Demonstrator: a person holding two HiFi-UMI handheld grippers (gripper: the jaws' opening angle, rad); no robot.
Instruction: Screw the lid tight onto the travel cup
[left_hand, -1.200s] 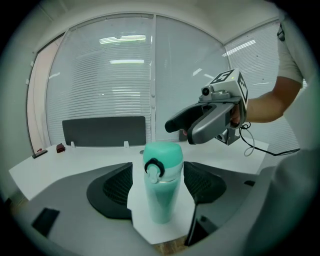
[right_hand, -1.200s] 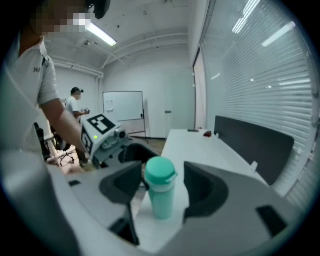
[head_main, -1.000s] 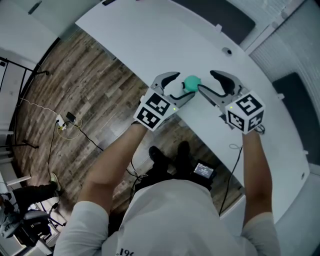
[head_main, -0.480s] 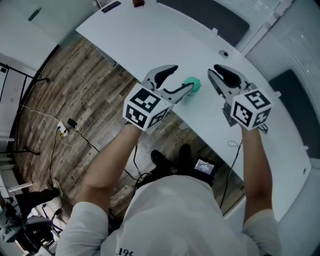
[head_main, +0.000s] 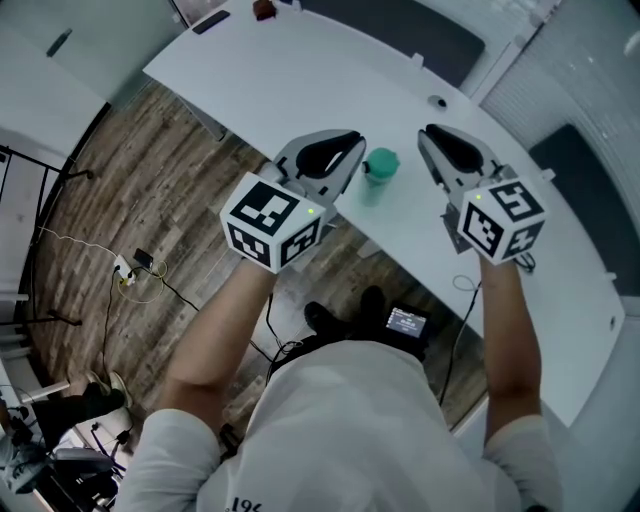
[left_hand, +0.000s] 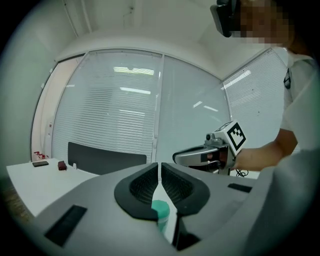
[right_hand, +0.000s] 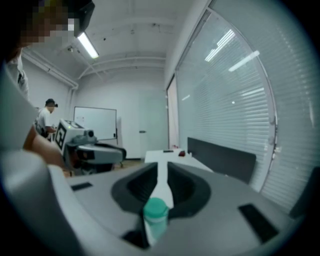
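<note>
The travel cup (head_main: 379, 175), pale with a green lid on top, stands upright on the white table (head_main: 300, 80) between my two grippers, and neither touches it. My left gripper (head_main: 340, 155) is just left of it, jaws shut with nothing between them. In the left gripper view the cup (left_hand: 161, 212) shows low, beyond the shut left gripper (left_hand: 160, 170). My right gripper (head_main: 445, 150) hovers to the cup's right. Its jaws are closing with a narrow gap, and nothing is between them. The cup (right_hand: 155, 212) also appears below the right gripper (right_hand: 163, 172).
At the table's far end lie a dark flat object (head_main: 212, 20) and a small red-brown one (head_main: 263, 10). A cable hole (head_main: 437, 101) is behind the cup. Wood floor (head_main: 130, 180) lies past the table's near edge. A person (right_hand: 46, 117) stands far off by a whiteboard.
Both grippers were open around the cup's lid. They have drawn back from it and closed their jaws. The cup now stands free on the table.
</note>
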